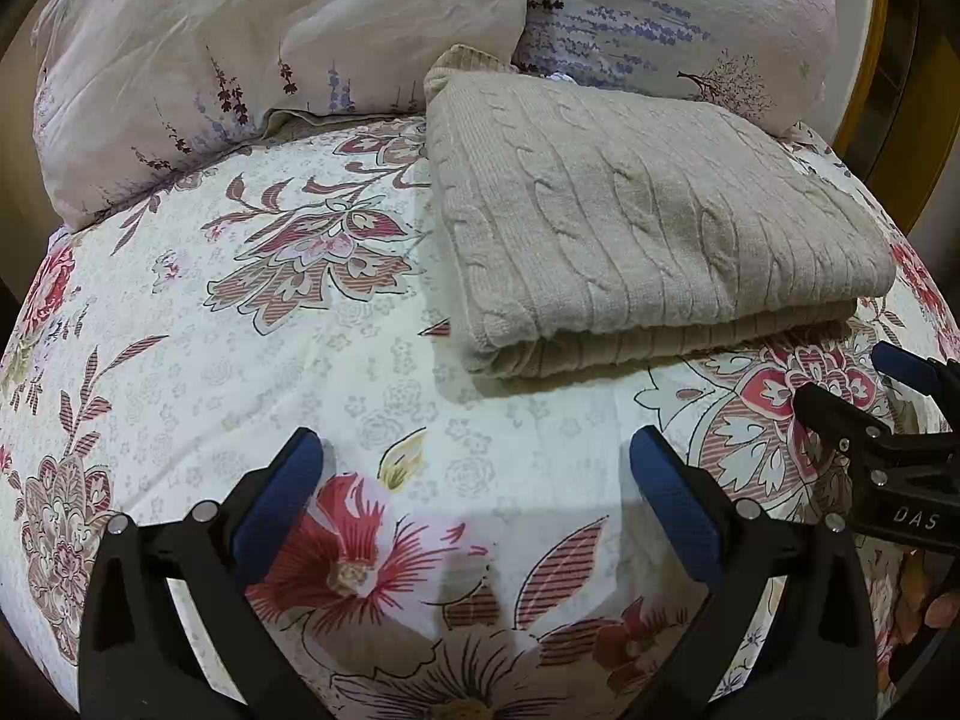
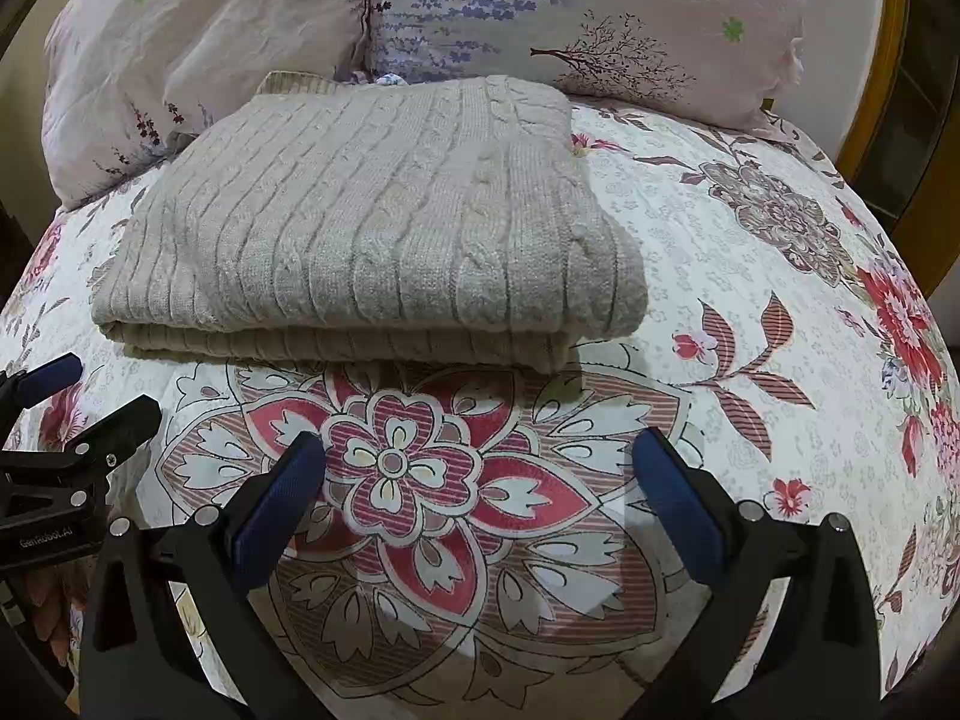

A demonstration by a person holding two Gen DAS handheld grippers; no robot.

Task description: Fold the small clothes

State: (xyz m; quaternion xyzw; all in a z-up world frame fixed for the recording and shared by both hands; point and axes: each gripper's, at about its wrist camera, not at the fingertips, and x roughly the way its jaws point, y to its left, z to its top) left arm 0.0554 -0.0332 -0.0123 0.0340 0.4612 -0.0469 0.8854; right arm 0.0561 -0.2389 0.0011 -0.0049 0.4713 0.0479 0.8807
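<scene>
A beige cable-knit sweater (image 1: 630, 222) lies folded into a thick rectangle on the floral bedsheet (image 1: 252, 360); it also shows in the right wrist view (image 2: 372, 222). My left gripper (image 1: 477, 450) is open and empty, hovering over the sheet in front of the sweater's left front corner. My right gripper (image 2: 480, 456) is open and empty, over the sheet just in front of the sweater's folded front edge. The right gripper shows at the right edge of the left wrist view (image 1: 864, 396); the left gripper shows at the left edge of the right wrist view (image 2: 90, 396).
Two pale floral pillows (image 1: 270, 48) (image 2: 588, 18) lean behind the sweater at the head of the bed. A wooden bed frame (image 2: 894, 60) runs along the right. Bare sheet (image 2: 780, 276) lies to the right of the sweater.
</scene>
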